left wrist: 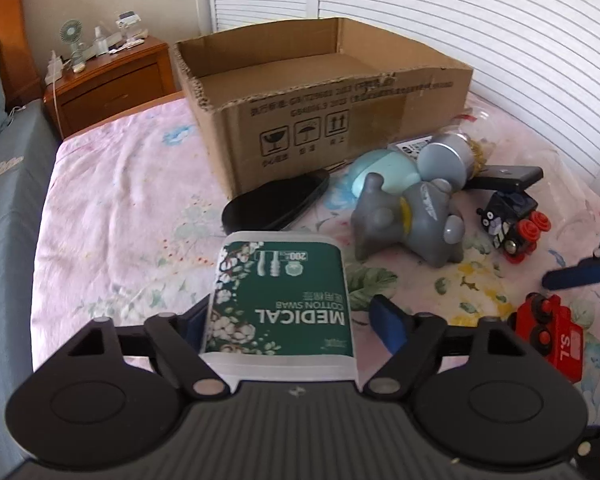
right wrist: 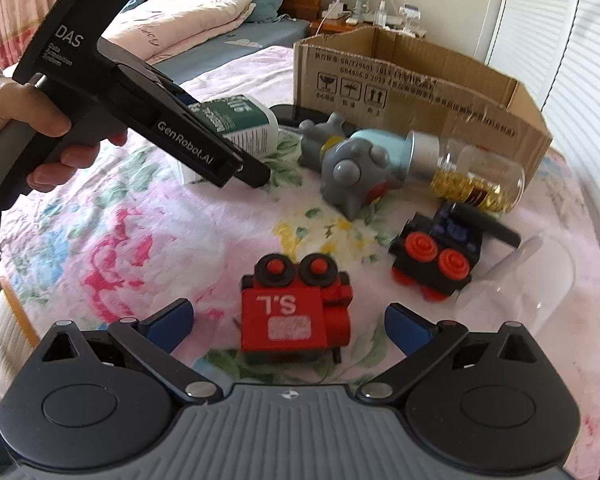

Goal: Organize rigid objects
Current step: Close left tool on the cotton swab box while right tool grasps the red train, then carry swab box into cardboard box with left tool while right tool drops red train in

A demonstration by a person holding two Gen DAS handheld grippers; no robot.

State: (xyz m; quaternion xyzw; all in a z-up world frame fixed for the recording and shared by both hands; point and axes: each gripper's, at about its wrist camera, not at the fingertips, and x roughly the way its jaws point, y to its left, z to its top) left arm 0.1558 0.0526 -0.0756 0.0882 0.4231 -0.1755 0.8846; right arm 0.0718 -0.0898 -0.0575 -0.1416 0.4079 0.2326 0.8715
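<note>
Wooden nightstand [left wrist: 112,80], small fan [left wrist: 71,36]

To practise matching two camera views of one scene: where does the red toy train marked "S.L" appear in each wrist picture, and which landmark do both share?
Left wrist view: the red toy train lies at the lower right edge, right of the left gripper.
Right wrist view: it lies at centre bottom, between the open right gripper's fingers.
Shared landmark: the cardboard box.

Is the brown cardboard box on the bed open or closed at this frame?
Open. The brown cardboard box has no lid or flaps over its top, and its inner walls and floor show in the left wrist view. No object is visible inside it.
</note>
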